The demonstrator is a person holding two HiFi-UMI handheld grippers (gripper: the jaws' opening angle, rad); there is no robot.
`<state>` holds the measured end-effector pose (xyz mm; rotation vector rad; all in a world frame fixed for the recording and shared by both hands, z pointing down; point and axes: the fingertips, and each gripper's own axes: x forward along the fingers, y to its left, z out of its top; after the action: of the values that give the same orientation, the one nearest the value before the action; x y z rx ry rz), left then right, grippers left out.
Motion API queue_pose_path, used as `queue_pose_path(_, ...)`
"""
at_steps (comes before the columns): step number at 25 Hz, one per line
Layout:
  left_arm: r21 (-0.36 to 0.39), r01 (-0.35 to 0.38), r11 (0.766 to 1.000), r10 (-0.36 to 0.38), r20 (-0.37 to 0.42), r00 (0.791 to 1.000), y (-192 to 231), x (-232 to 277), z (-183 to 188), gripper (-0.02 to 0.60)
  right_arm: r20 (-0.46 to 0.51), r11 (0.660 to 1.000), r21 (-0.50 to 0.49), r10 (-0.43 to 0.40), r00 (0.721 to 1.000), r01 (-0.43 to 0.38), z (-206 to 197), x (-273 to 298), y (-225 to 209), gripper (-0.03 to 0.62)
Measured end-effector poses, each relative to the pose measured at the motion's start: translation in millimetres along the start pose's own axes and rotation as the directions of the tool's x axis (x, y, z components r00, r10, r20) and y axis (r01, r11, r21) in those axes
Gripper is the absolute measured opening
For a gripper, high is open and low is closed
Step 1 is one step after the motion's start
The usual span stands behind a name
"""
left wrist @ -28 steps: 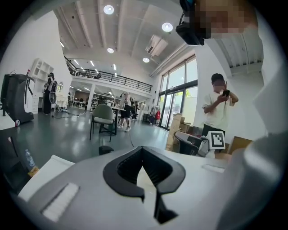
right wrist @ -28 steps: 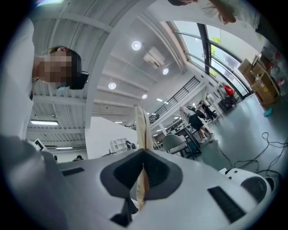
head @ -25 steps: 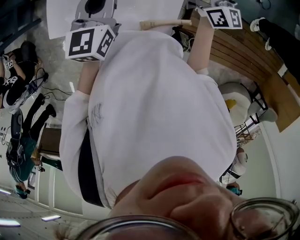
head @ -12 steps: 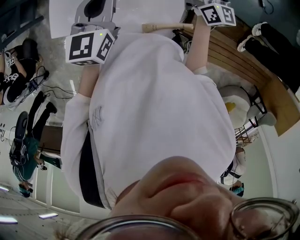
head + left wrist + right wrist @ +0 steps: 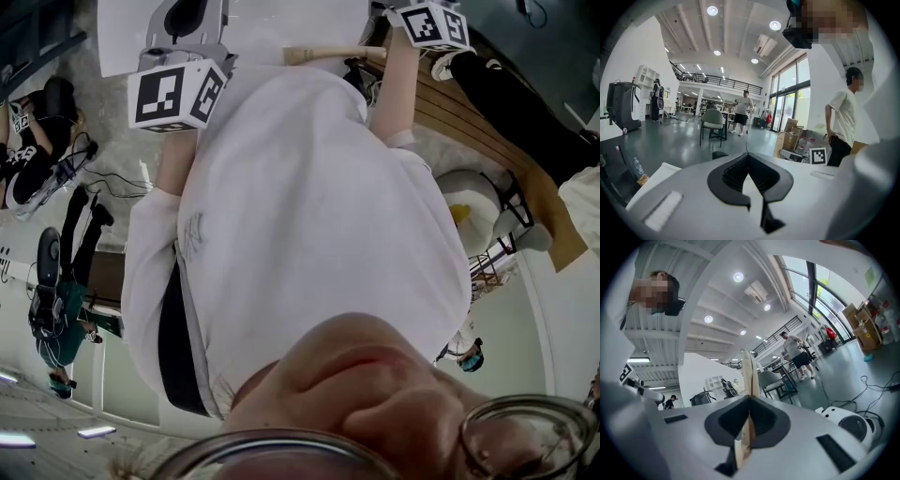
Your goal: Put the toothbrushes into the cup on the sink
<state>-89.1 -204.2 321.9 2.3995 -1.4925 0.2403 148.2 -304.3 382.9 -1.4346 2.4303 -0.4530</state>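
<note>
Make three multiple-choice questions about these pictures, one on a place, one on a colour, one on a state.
1. Where is the toothbrush?
A. in a cup
B. between the right gripper's jaws
C. on the floor
2. What colour is the shirt?
A. white
B. red
C. green
3. How are the left gripper's jaws?
A. wide apart
B. shut on a cup
C. together, empty
Answers: 1 B, clamped there in the right gripper view; 2 A, white in the head view; 3 C, tips meet in the left gripper view.
</note>
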Motion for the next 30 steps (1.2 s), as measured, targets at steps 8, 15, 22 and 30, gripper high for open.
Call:
queue_pose_path(8, 0.005, -0.006, 1.0, 0.006, 0.006, 1.0, -10, -5, 2, 0.006, -0.045, 1.0, -0.014, 0.001, 0.999, -0.002, -12, -7, 3, 0.012)
queue_pose_path(15, 0.007, 0.001, 1.0, -0.001, 0.013, 1.0, -14, -7, 4, 0.006, -0.14, 0.999, -0.034, -0.018, 0.99, 0.013, -41, -18, 4, 0.012)
queue_pose_path(22, 0.01, 0.014, 1.0, -0.014, 0.015, 1.0, -15, -3, 5, 0.006, -0.251, 0.995, -0.1, -0.052, 0.967, 0.028, -66, -19, -1, 0.012)
queue_pose_path(30, 0.012, 0.016, 1.0, -0.016, 0.025, 1.0, -16, -8, 9, 0.005, -0.3, 0.991, -0.126, -0.075, 0.951, 0.039, -75, -23, -3, 0.012)
